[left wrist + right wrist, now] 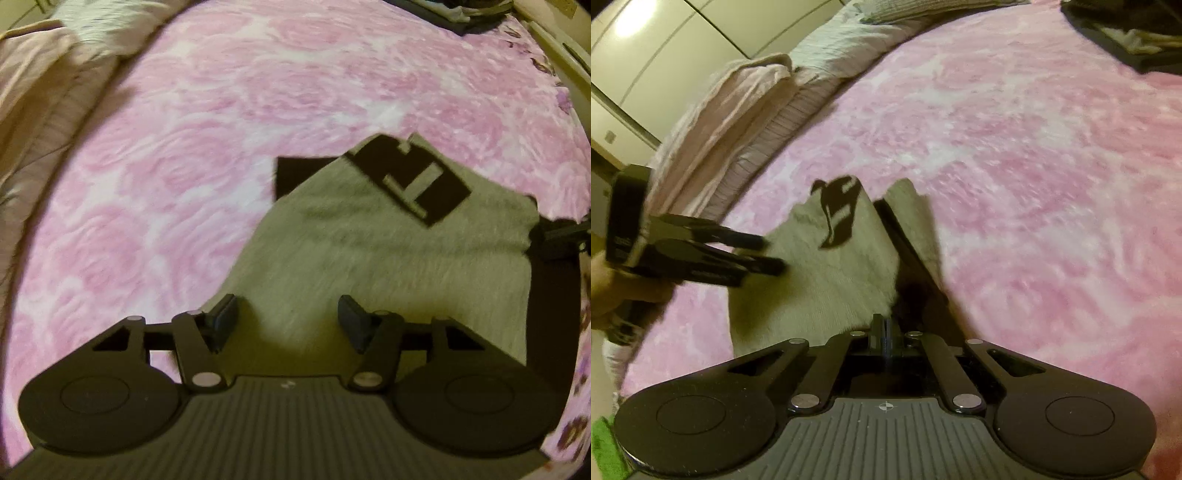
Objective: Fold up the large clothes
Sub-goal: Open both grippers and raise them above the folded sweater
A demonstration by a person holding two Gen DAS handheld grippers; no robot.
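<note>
**Right gripper pinched tight, left one hanging open over the garment**

Your garment (pixel 388 258) lies on the pink blanket (pixel 221 129), a grey piece with black trim and a bold black print (pixel 410 181) on the upper face. It is partly folded; in the right wrist view a black band (pixel 908 251) runs down its length between two grey flaps.

Your left gripper (pixel 288 321) hangs over the grey cloth with its jaws apart. Nothing sits between the pads (pixel 225 314); the fabric shows plainly in the gap. From the right wrist view you see that same gripper (pixel 772 254) reaching in from the left, over the garment's near-left edge, with your hand (pixel 624 291) behind it.

Your right gripper (pixel 886 332) is closed up, fingers pressed together, right at the garment's near edge where grey meets the black band. Whether cloth is caught between the fingers cannot be told from here; the tips meet just at the fabric's edge.

Pale folded bedding (pixel 746 110) lies along the blanket's far-left side, and dark items (pixel 1126 40) rest at the far right corner.
</note>
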